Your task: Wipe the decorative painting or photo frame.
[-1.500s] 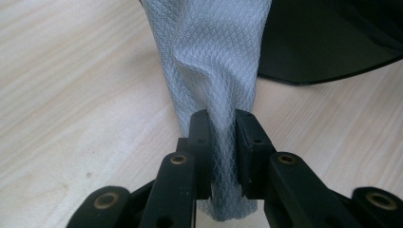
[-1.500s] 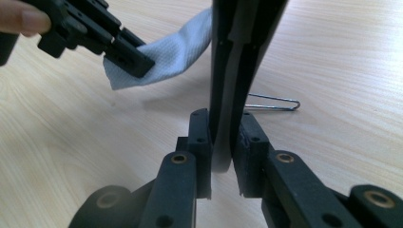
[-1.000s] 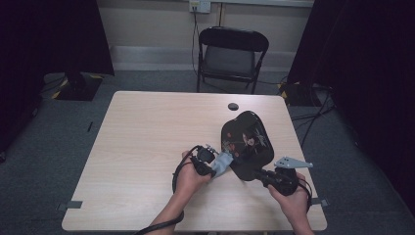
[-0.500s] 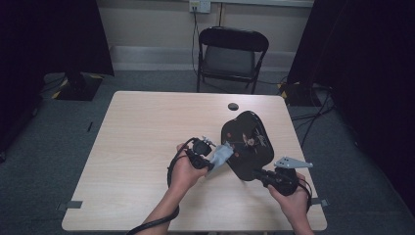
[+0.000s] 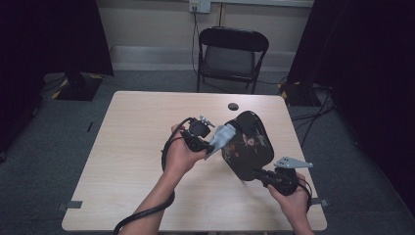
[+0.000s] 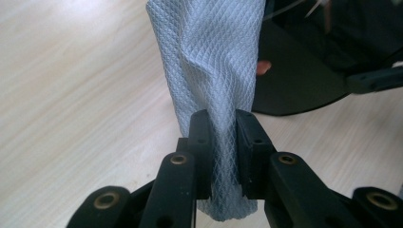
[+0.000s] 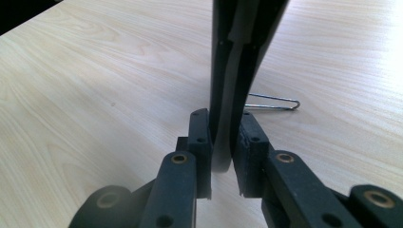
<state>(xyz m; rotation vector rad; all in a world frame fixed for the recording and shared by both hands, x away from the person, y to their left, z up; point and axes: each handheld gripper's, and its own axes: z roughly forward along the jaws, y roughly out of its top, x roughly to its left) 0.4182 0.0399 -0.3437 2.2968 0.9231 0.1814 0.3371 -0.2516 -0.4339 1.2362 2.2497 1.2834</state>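
A black lacquered tray (image 5: 250, 147) with a gold pattern is held tilted up above the table (image 5: 132, 132). My right gripper (image 5: 258, 174) is shut on its near rim; in the right gripper view the tray's edge (image 7: 233, 66) stands pinched in my right gripper (image 7: 221, 142). A grey woven cloth (image 5: 222, 137) rests against the tray's left side. My left gripper (image 5: 210, 143) is shut on it, and the left gripper view has the cloth (image 6: 214, 61) clamped in my left gripper (image 6: 222, 137), with the dark tray (image 6: 304, 80) just behind.
A small black round object (image 5: 233, 106) lies near the table's far edge. A thin wire loop (image 7: 275, 102) lies on the table beyond the tray. A black folding chair (image 5: 232, 54) stands behind the table. Cables trail from both hands.
My left hand has risen with the cloth, sliding it up along the tray's left side. The right hand and the tray have stayed in place.
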